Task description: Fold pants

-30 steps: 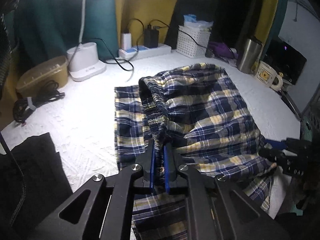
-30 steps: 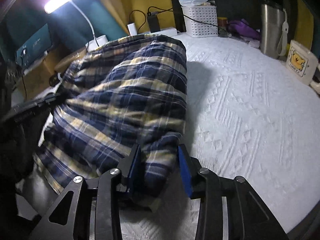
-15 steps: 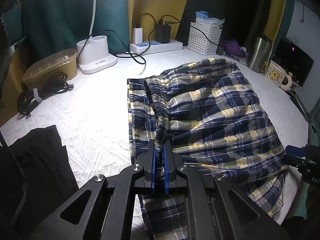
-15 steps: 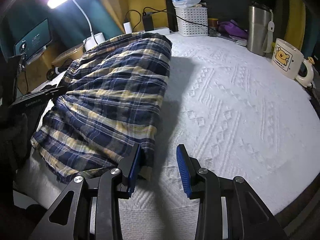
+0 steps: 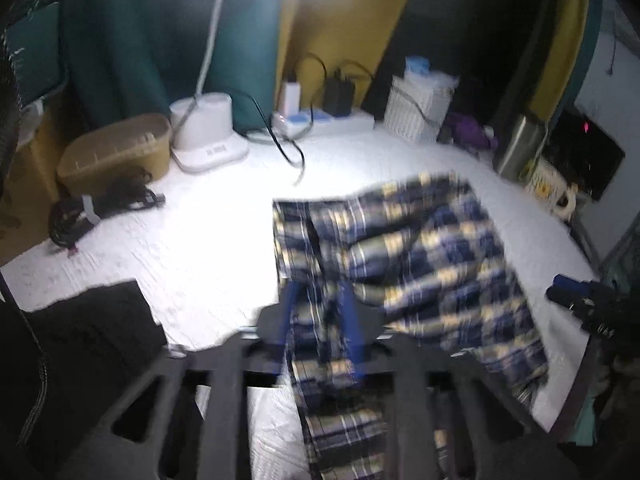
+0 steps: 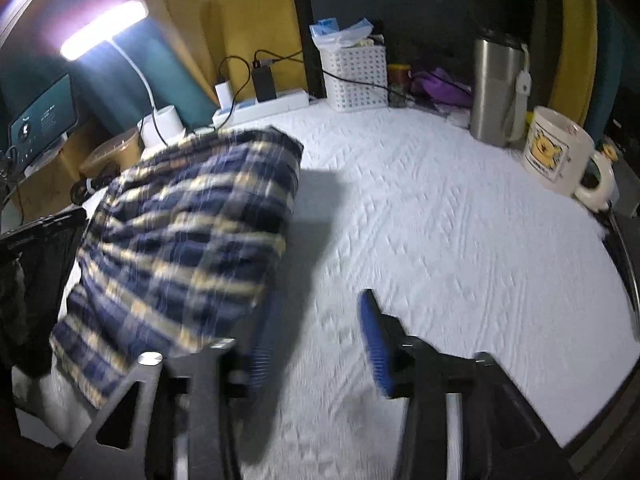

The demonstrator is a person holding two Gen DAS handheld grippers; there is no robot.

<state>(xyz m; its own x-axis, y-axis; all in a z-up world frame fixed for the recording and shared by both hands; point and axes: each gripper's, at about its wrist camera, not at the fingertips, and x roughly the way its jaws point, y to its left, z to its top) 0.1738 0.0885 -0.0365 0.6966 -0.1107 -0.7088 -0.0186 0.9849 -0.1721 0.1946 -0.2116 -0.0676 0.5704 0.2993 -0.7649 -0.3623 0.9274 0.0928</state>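
Plaid pants (image 5: 404,248) lying folded on white tabletop (image 6: 460,240). Left gripper (image 5: 320,320) jaws opening, waistband still between them; right gripper (image 6: 316,340) jaws opening, empty. Risk: snagged fabric dragging fold undone.

Plaid pants (image 6: 188,232): soft woven cloth, matt. Beneath them, the bench cover (image 6: 460,248): white textured fabric with raised pattern. Right of the pants, a flask (image 6: 494,92): brushed metal; beside it a mug (image 6: 554,150): glossy ceramic. Behind, a basket (image 6: 356,78): perforated white plastic.
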